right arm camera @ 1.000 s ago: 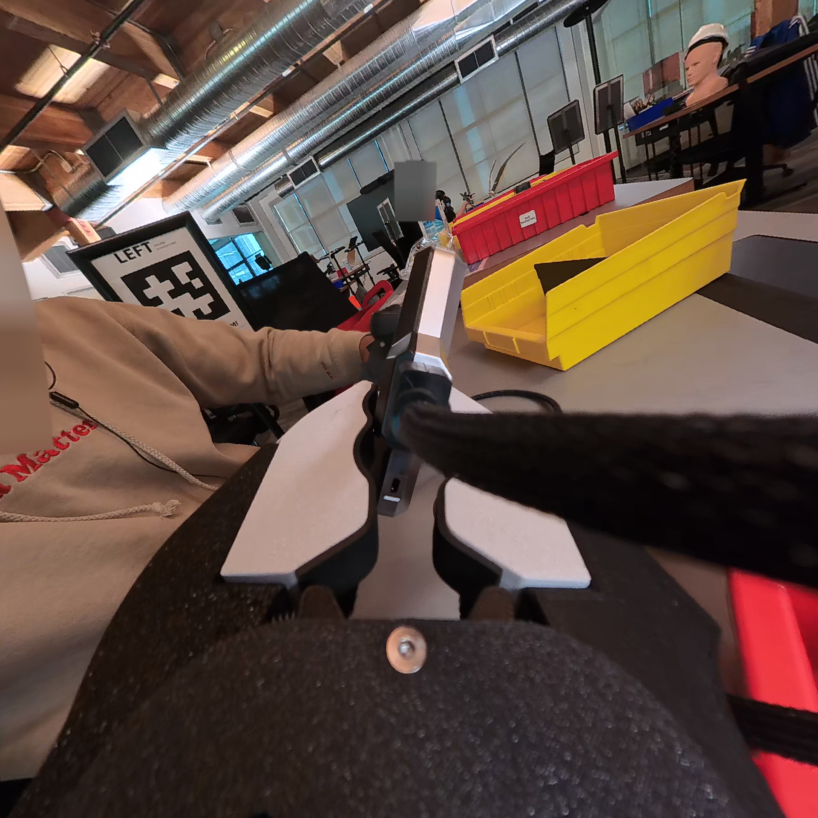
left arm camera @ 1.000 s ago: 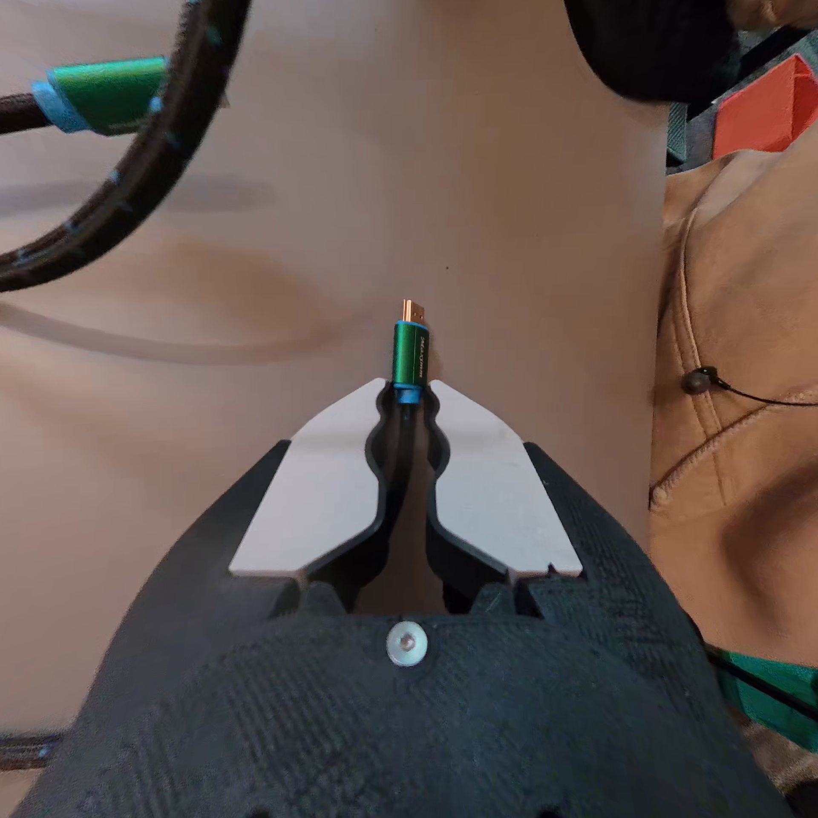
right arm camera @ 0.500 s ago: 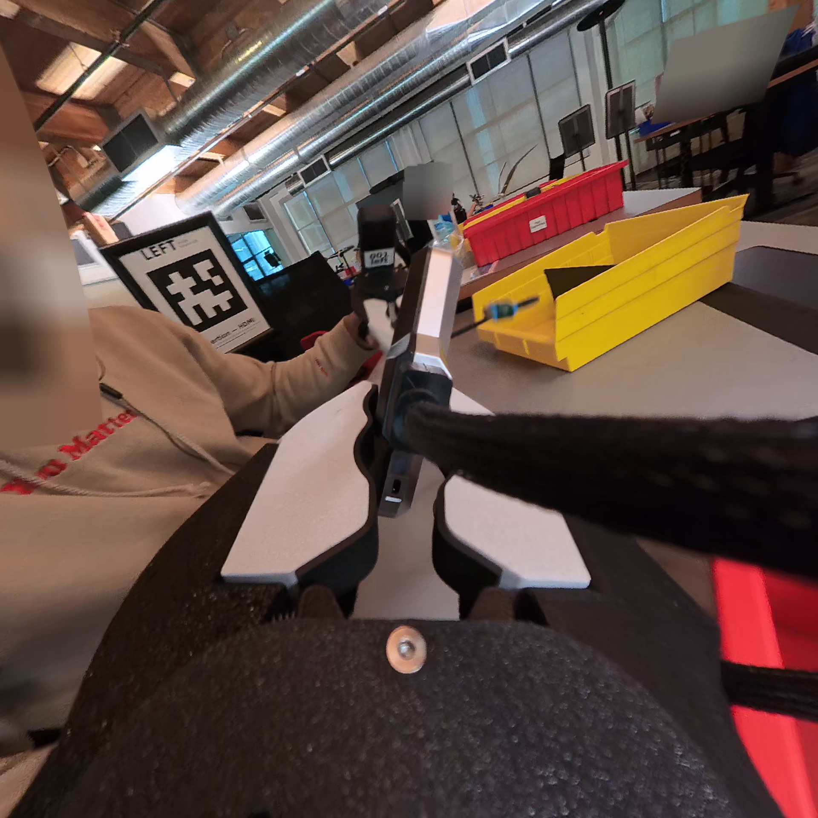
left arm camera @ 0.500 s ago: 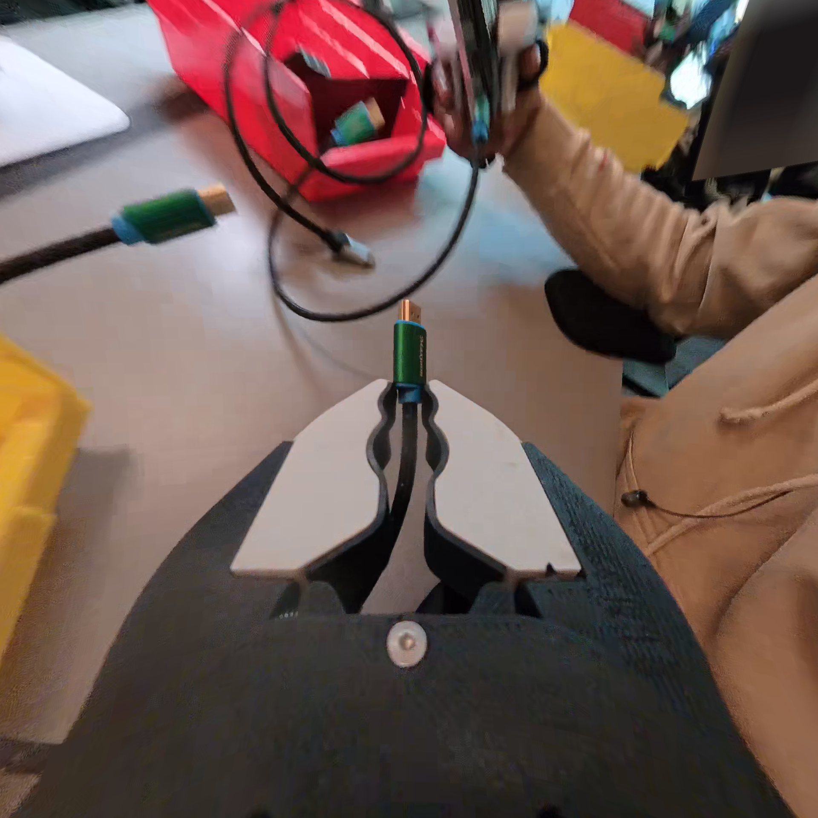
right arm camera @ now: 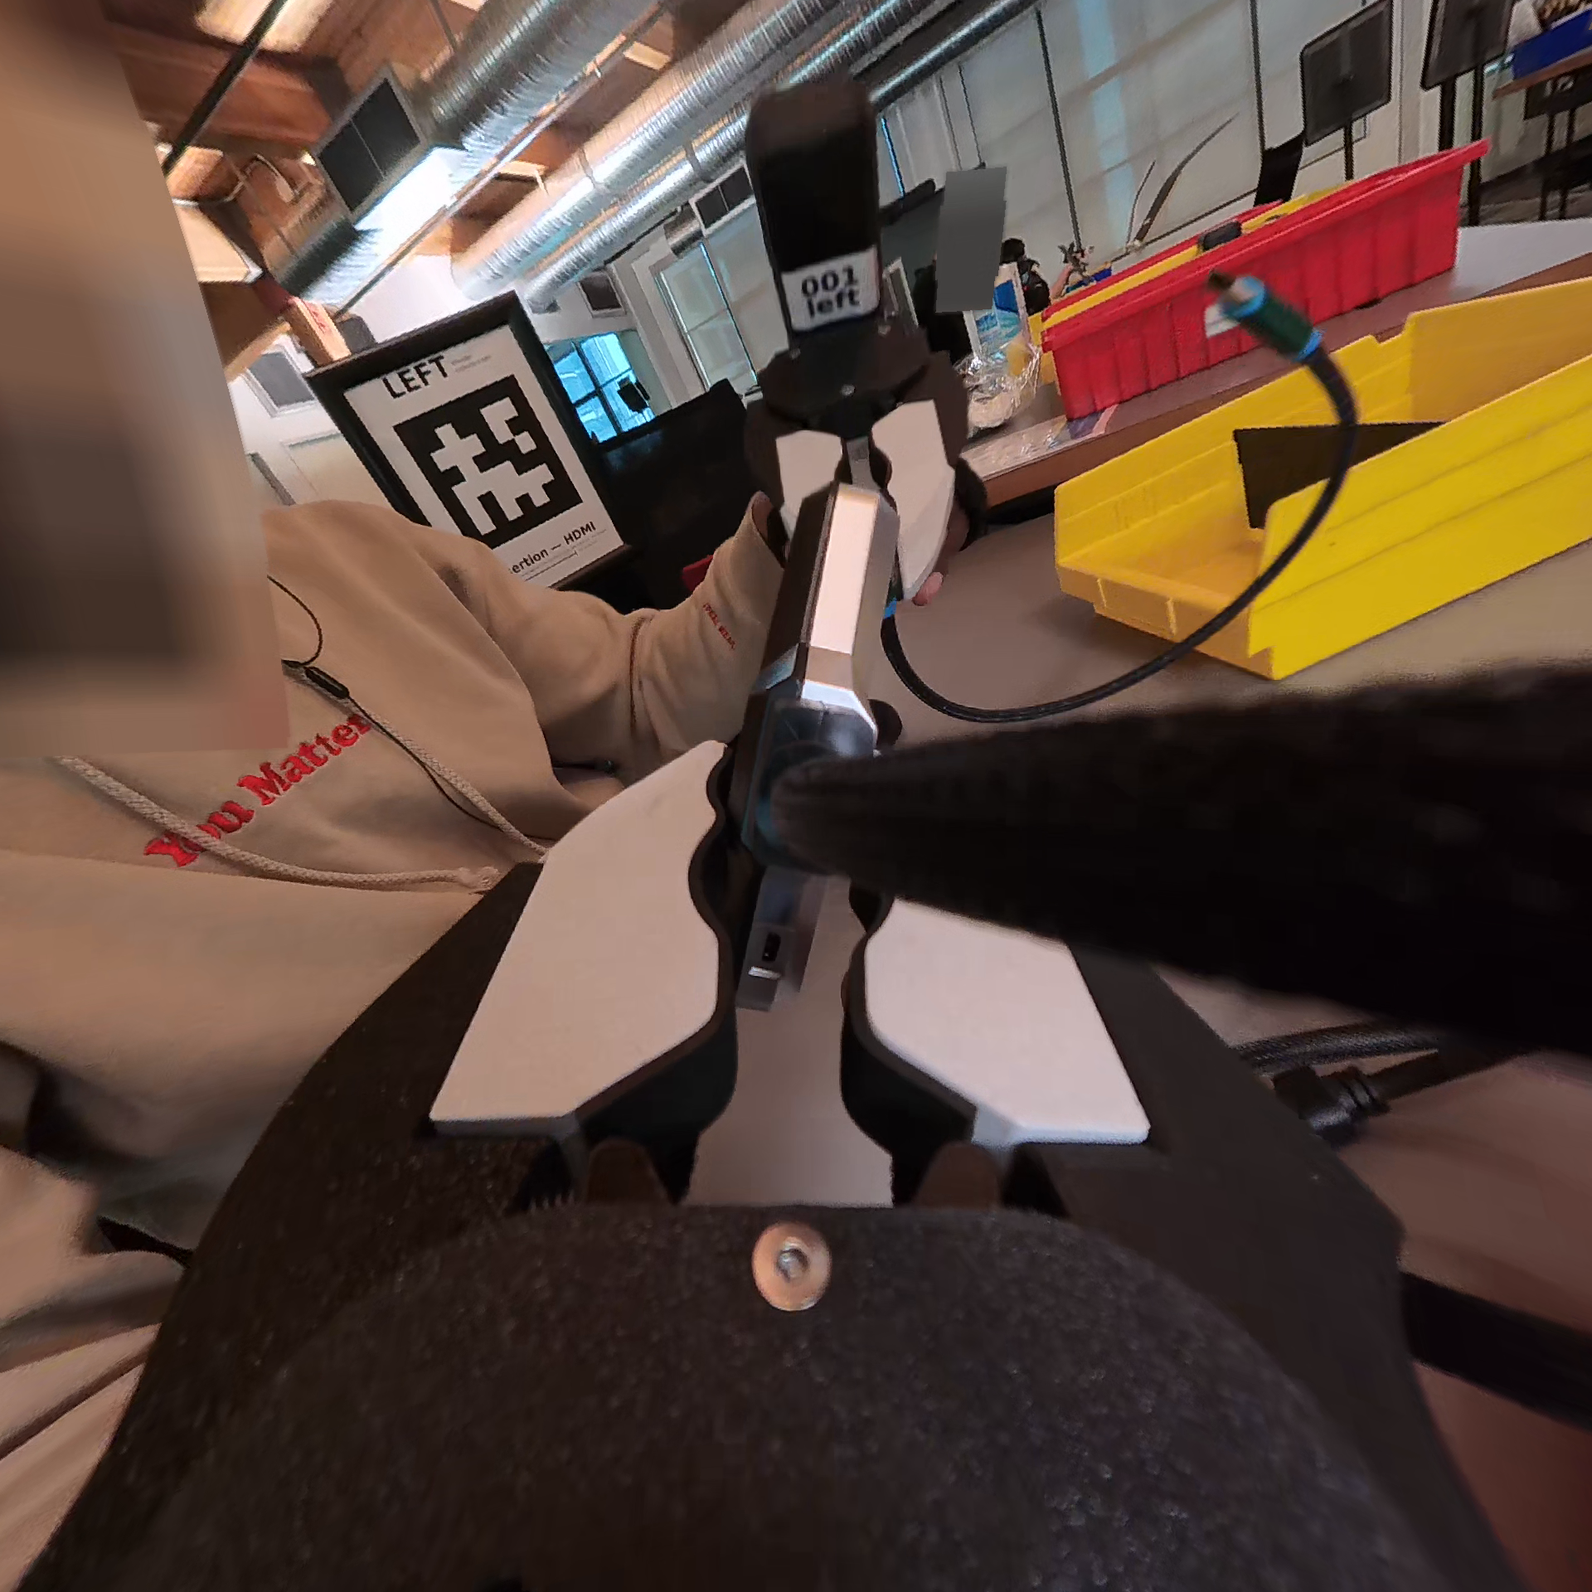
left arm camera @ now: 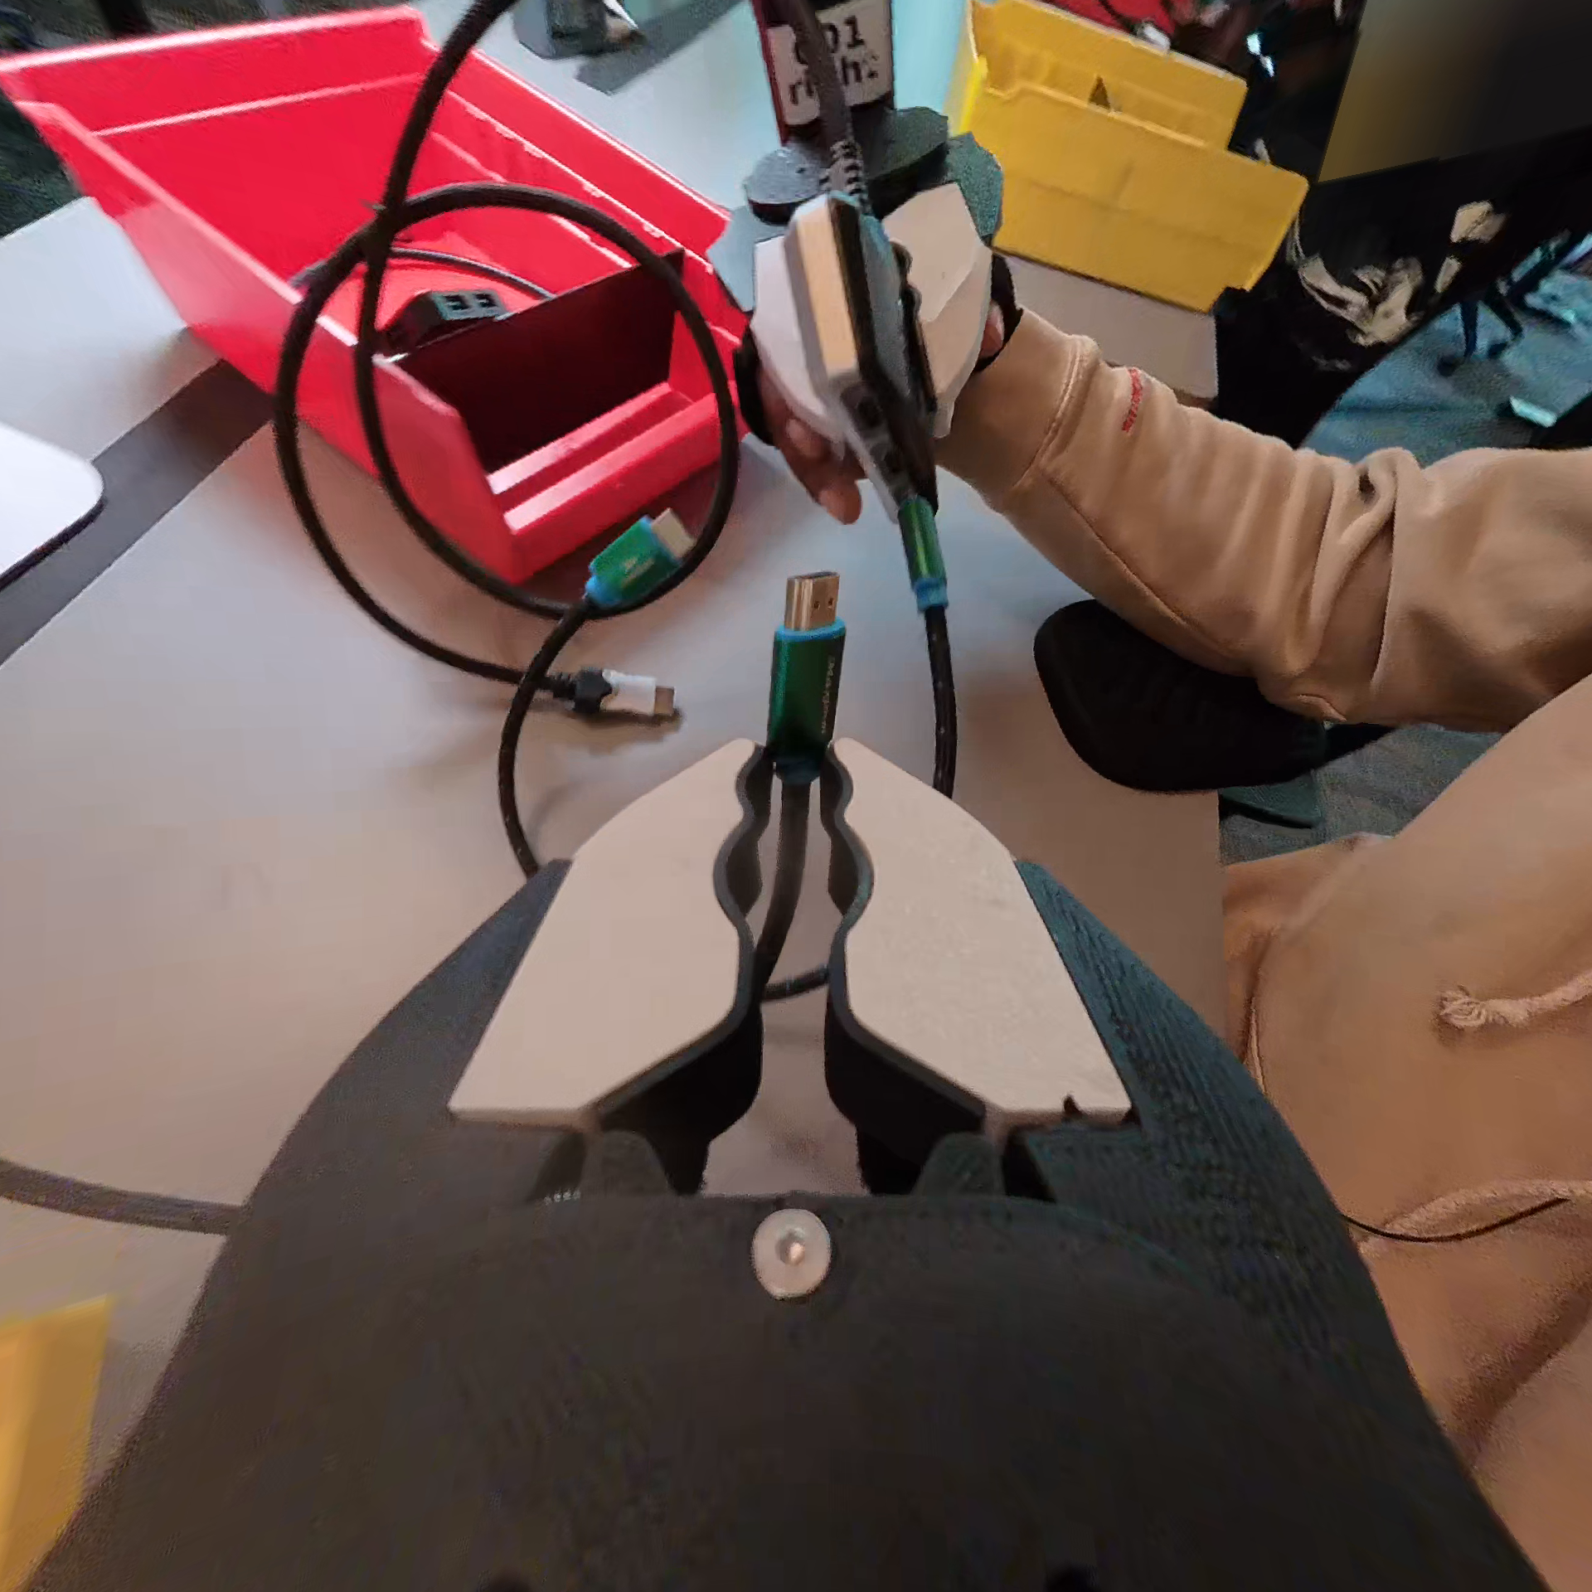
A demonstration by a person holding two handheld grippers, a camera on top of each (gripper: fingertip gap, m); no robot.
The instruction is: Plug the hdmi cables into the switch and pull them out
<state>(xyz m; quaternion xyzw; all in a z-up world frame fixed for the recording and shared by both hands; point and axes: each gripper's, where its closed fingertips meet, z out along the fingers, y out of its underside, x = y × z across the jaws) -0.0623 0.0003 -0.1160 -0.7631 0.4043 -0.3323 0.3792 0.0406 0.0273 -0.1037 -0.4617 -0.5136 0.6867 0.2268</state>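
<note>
My left gripper (left arm camera: 797, 758) is shut on an HDMI cable just behind its green plug (left arm camera: 805, 680), whose gold tip points at the switch. My right gripper (left arm camera: 870, 284) is shut on the silver and black switch (left arm camera: 848, 319) and holds it above the table. A second green plug (left arm camera: 920, 551) sits in the switch's lower end. The held plug's tip stays a short way below the switch. In the right wrist view the right gripper (right arm camera: 792, 775) clamps the switch (right arm camera: 840, 586), with the left gripper (right arm camera: 853, 431) facing it from behind. A thick black braided cable (right arm camera: 1206, 844) runs from the switch.
A red bin (left arm camera: 345, 258) stands behind looped black cables. A loose green plug (left arm camera: 637, 556) and a small white connector (left arm camera: 633, 693) lie on the grey table (left arm camera: 215, 775). A yellow bin (left arm camera: 1120, 155) is far right. A person's tan sleeve (left arm camera: 1249, 560) is at the right. One gripper's finger ends stand about 12 cm off the other's.
My left gripper has swung up from the table with its plug and now faces the switch from close by. My right gripper keeps its hold on the switch.
</note>
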